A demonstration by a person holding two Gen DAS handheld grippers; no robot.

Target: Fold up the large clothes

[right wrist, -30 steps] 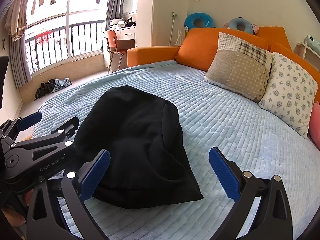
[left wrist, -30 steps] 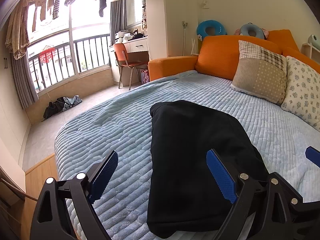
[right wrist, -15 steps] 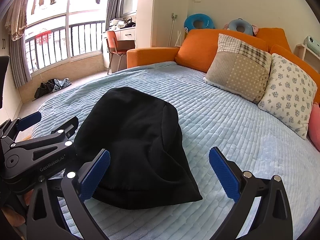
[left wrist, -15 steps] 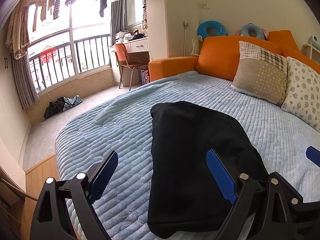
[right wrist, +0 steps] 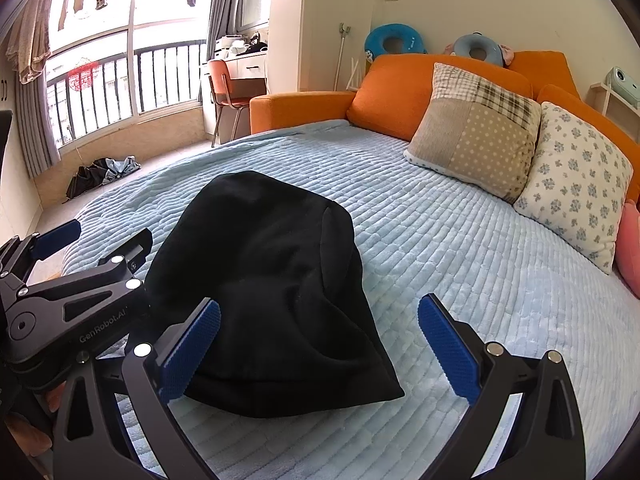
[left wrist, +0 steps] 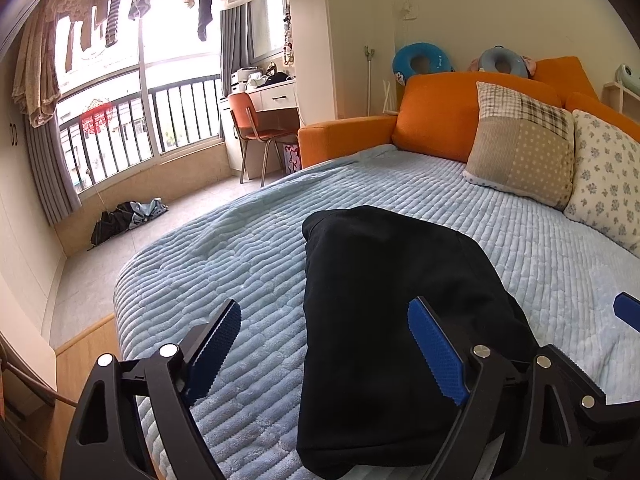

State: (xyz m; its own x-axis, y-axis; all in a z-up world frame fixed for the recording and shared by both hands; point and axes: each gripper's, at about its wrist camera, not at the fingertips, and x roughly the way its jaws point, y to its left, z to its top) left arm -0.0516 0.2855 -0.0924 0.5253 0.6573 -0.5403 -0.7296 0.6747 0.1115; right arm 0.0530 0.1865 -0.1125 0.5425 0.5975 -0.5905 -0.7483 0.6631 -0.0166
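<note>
A folded black garment (left wrist: 392, 280) (right wrist: 264, 260) lies in a compact bundle on the light blue quilted bed cover (left wrist: 224, 256) (right wrist: 440, 248). My left gripper (left wrist: 324, 320) hovers over its near left part. Its jaws are closing but still stand wide, and the pads touch no cloth. My right gripper (right wrist: 320, 316) is open over the garment's near right corner, with nothing pressed between its blue pads. In the right wrist view the left gripper (right wrist: 104, 236) sits by the garment's left side. One blue fingertip (left wrist: 626, 312) of the right gripper shows at the edge of the left wrist view.
A patchwork pillow (right wrist: 476, 128) and a floral pillow (right wrist: 576, 192) lean on the orange headrest (right wrist: 392, 96) at the far right. The bed's rounded edge drops to the floor on the left, where a dark bundle (left wrist: 124, 220) lies. An orange chair (left wrist: 256, 128) stands by the window.
The left gripper's pads have drawn slightly closer together. The garment and both hands have stayed where they were.
</note>
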